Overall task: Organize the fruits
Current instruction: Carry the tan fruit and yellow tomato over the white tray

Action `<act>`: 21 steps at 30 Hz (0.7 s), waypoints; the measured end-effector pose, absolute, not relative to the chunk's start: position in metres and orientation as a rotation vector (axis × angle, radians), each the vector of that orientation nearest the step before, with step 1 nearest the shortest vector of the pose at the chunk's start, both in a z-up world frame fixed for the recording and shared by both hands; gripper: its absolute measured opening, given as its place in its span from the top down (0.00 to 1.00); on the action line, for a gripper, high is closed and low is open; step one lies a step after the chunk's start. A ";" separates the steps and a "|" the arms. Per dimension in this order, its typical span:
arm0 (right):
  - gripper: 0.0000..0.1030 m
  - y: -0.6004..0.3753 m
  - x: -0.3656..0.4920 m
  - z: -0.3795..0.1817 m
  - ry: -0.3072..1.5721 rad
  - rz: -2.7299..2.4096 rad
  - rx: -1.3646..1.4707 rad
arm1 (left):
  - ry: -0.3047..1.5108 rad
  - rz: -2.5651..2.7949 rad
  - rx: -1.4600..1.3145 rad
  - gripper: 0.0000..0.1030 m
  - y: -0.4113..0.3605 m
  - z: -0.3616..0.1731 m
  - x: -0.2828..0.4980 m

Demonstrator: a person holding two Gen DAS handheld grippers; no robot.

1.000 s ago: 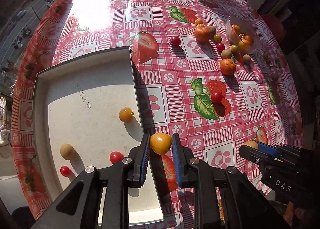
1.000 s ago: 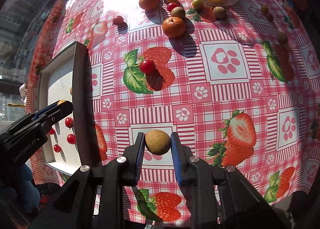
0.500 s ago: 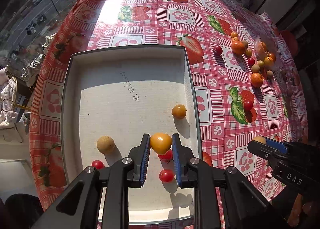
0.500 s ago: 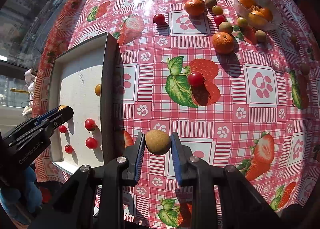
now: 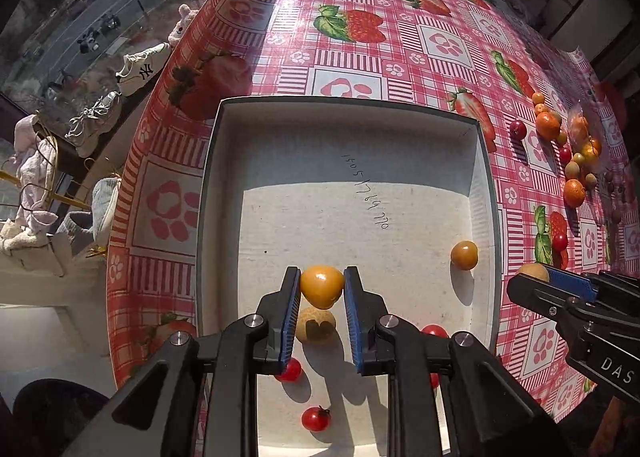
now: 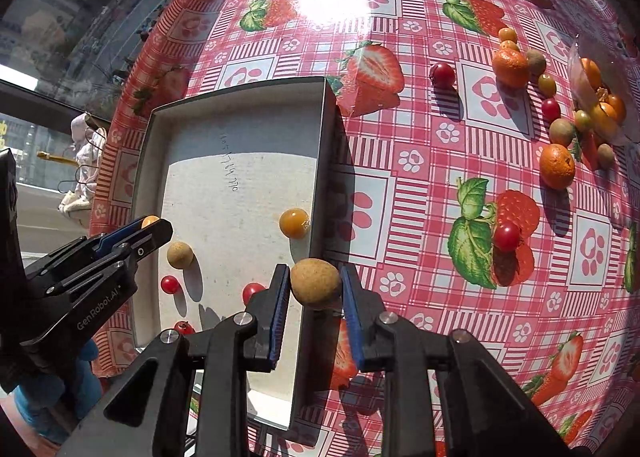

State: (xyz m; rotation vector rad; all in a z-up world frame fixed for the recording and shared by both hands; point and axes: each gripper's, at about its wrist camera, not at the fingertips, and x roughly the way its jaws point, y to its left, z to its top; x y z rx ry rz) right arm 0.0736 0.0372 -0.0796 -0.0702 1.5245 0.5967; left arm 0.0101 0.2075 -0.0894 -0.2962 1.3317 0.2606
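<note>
A: What has the left gripper [image 5: 322, 289] got?

B: It is clamped on a yellow fruit [image 5: 322, 286], pads pressing both sides, held above the near part of the white tray [image 5: 486, 185].

A: And the right gripper [image 6: 315, 289]?

B: Closed on a tan fruit [image 6: 316, 282], held over the tray's right wall, near end.

A: What lies in the tray?

B: Another tan fruit [image 5: 316, 326] right under the left gripper, an orange berry [image 5: 464, 255] by the right wall, and cherry tomatoes at the near end; one [image 5: 316, 419] sits nearest, another [image 5: 289, 371] shows partly behind the left finger.

A: The rest of the fruit?

B: Far right on the red checked tablecloth [image 6: 420, 161]: two mandarins [image 6: 557, 166], small green and yellow fruits, and a clear bowl [image 6: 588, 97] with orange fruit in it. One tomato [image 6: 506, 236] lies alone on a printed strawberry, another [image 6: 442, 74] farther off. All are well apart from the tray.

A: Anything off the table?

B: Shoes [image 5: 142, 67] on a ledge to the left.
</note>
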 end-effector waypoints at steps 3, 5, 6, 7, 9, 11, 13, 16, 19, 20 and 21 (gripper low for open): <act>0.73 0.058 0.078 -0.083 1.524 0.623 -0.088 | 1.339 0.272 -0.290 0.78 0.215 -0.096 0.015; 0.73 0.072 0.081 -0.087 1.524 0.638 -0.100 | 1.345 0.277 -0.295 0.78 0.218 -0.101 0.018; 0.73 0.078 0.082 -0.089 1.524 0.643 -0.106 | 1.347 0.280 -0.296 0.78 0.220 -0.103 0.019; 0.73 0.085 0.083 -0.092 1.526 0.647 -0.112 | 1.350 0.283 -0.294 0.78 0.221 -0.105 0.021; 0.73 0.095 0.086 -0.097 1.528 0.651 -0.125 | 1.356 0.287 -0.292 0.78 0.222 -0.110 0.024; 0.73 0.104 0.088 -0.102 1.525 0.649 -0.141 | 1.364 0.288 -0.292 0.78 0.223 -0.114 0.026; 0.73 0.112 0.090 -0.108 1.526 0.641 -0.157 | 1.370 0.290 -0.286 0.78 0.222 -0.117 0.027; 0.73 0.121 0.091 -0.116 1.525 0.632 -0.185 | 1.381 0.288 -0.286 0.78 0.222 -0.121 0.027; 0.73 0.128 0.089 -0.123 1.529 0.628 -0.209 | 1.388 0.287 -0.286 0.78 0.220 -0.125 0.026; 0.73 0.130 0.089 -0.125 1.532 0.627 -0.217 | 1.391 0.283 -0.284 0.78 0.219 -0.126 0.026; 0.73 0.132 0.088 -0.127 1.535 0.627 -0.225 | 1.394 0.279 -0.282 0.77 0.218 -0.127 0.026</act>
